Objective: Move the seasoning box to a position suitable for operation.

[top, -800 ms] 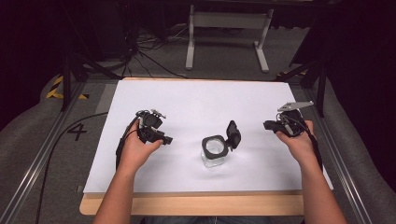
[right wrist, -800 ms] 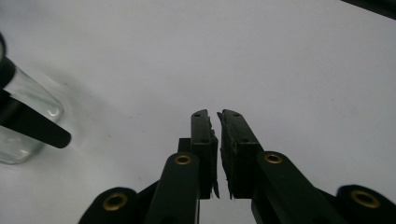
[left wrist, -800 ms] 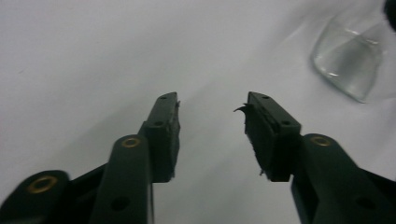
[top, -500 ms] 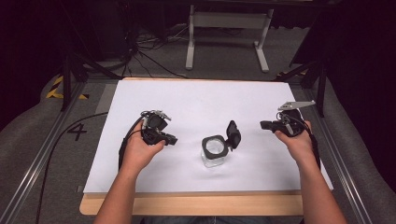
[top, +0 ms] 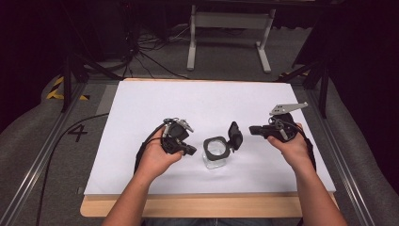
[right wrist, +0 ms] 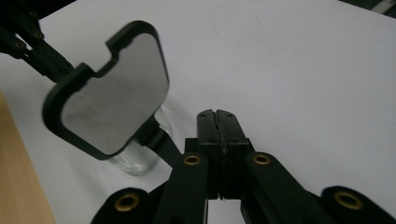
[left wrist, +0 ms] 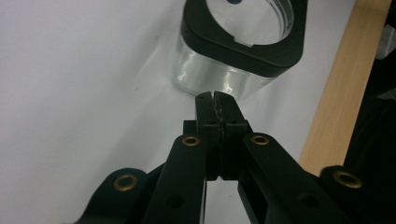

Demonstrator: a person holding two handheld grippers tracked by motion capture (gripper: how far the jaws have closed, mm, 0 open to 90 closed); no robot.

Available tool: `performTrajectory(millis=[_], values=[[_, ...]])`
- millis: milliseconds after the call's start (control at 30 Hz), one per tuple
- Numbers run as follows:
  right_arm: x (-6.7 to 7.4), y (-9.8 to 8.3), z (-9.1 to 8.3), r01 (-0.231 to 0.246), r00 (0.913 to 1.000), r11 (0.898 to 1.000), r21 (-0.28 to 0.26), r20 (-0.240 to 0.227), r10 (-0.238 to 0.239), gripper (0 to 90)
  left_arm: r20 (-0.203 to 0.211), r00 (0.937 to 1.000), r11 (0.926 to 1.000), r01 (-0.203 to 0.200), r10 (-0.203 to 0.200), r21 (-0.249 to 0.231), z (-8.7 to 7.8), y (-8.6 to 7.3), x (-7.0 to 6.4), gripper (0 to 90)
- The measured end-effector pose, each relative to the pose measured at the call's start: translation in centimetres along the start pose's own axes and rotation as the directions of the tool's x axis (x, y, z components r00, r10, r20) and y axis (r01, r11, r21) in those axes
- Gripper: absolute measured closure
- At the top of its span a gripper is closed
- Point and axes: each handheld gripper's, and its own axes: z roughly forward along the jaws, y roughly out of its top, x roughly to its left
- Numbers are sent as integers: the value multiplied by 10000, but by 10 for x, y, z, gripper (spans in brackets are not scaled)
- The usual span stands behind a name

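Observation:
A small clear glass jar (top: 215, 159) with a black square collar stands on the white sheet, its hinged black lid (top: 235, 135) flipped up on the right side. My left gripper (top: 192, 151) is shut with nothing in it, its tip just left of the jar. In the left gripper view the closed tips (left wrist: 215, 96) sit right before the jar's glass wall (left wrist: 201, 70). My right gripper (top: 252, 128) is shut and empty, pointing left at the raised lid. In the right gripper view its tips (right wrist: 218, 114) lie beside the lid (right wrist: 112, 112) and above the jar (right wrist: 135, 162).
The white sheet (top: 197, 103) covers a wooden table whose edge (top: 197, 207) runs along the front. Metal rails (top: 33, 165) flank both sides. A white stand (top: 230, 23) and cables lie on the floor behind. A grey plate (top: 287, 108) tops the right gripper.
My left gripper has moved right, closing in on the jar. My right gripper has shifted a little left toward the raised lid. The jar and lid have not moved.

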Motion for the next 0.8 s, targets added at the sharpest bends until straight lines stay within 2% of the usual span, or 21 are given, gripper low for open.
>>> performTrajectory(millis=[33, 167, 267, 433, 600, 633, 800], values=[[3, 1, 1, 52, 10000, 10000, -1, -58, -52, 900, 52, 10000, 9999, 12, -13, 133, 0, 1, -2, 900], [11, 3, 6, 139, 9994, 9999, 34, -323, -137, 900, 119, 9998, 9999, -132, 131, 93, 5, 3, -6, 900], [17, 4, 10, 234, 9982, 9996, 141, -554, -226, 900, 195, 9997, 9991, -154, 146, 406, 11, 5, -8, 900], [21, 5, 16, 311, 9972, 9990, 307, -691, -289, 900, 365, 9992, 9978, -179, 156, 633, 25, 8, -12, 900], [25, 6, 19, 433, 9965, 9985, 344, -733, -407, 900, 237, 9993, 9962, -302, 284, 816, 30, 10, -17, 900], [27, 7, 20, 441, 9969, 9983, 383, -673, -415, 900, 280, 9988, 9954, -433, 410, 860, 31, 10, -16, 900], [33, 8, 22, 589, 9966, 9973, 429, -602, -563, 900, 257, 9991, 9952, -347, 325, 910, 31, 10, -16, 900]])
